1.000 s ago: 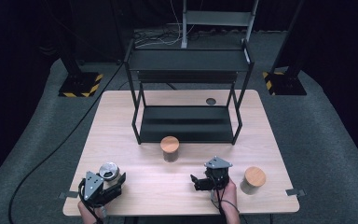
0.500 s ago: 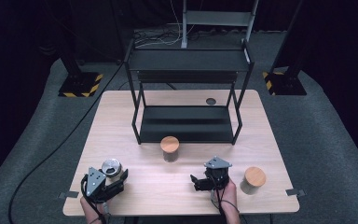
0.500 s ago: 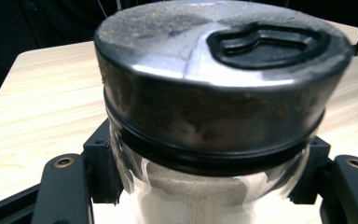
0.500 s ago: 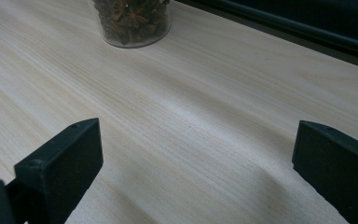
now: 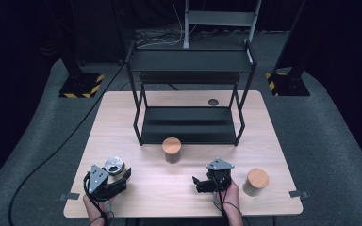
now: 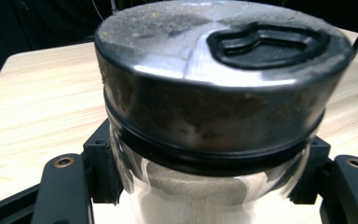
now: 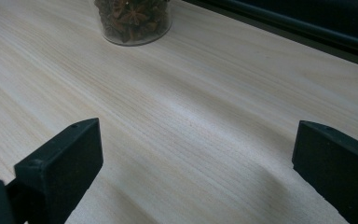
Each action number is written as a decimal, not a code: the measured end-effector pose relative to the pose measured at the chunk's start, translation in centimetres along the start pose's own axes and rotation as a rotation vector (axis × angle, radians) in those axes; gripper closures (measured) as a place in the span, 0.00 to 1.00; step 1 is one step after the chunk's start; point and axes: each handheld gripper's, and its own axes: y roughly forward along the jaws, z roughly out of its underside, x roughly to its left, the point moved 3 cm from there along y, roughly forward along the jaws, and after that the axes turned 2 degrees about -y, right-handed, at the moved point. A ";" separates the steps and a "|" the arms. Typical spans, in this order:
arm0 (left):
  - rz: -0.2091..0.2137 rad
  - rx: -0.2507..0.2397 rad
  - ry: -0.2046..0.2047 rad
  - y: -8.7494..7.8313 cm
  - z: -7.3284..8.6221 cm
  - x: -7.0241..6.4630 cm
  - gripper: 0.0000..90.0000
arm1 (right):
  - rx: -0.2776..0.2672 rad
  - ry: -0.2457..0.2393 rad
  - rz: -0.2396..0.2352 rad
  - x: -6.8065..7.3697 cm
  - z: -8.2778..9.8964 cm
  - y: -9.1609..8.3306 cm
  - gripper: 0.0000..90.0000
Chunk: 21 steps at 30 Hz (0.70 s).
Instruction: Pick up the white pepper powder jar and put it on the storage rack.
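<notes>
A glass jar (image 6: 205, 116) with a grey metal lid and a black flap stands between my left gripper's (image 6: 209, 186) jaws, which are shut on its clear body. From the high view this jar (image 5: 114, 165) and the left gripper (image 5: 118, 176) are at the table's near left. My right gripper (image 5: 200, 184) rests low over the near middle of the table, open and holding nothing. In the right gripper view its jaws stand wide apart over bare wood (image 7: 196, 172), and a glass jar of star anise (image 7: 133, 18) stands ahead of them.
A wooden-lidded jar (image 5: 171, 149) stands just in front of the black two-tier rack (image 5: 188, 125). Another wooden-lidded jar (image 5: 256, 181) sits at the near right, beside my right hand. A small dark round spot (image 5: 213, 101) lies behind the rack. The table edge (image 5: 184, 214) is close to both hands.
My left gripper, with the metal-lidded jar in it, has shifted slightly away from the table's near edge. The right gripper has stayed in place.
</notes>
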 end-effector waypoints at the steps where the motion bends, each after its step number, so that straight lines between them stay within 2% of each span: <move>1: 0.003 0.001 -0.001 0.1 -0.1 0.0 0.34 | 0.000 0.001 -0.001 0.0 0.0 0.0 0.01; 21: 0.021 0.000 0.006 1.0 -1.0 0.0 0.34 | 0.008 -0.004 -0.002 0.0 0.0 0.1 0.01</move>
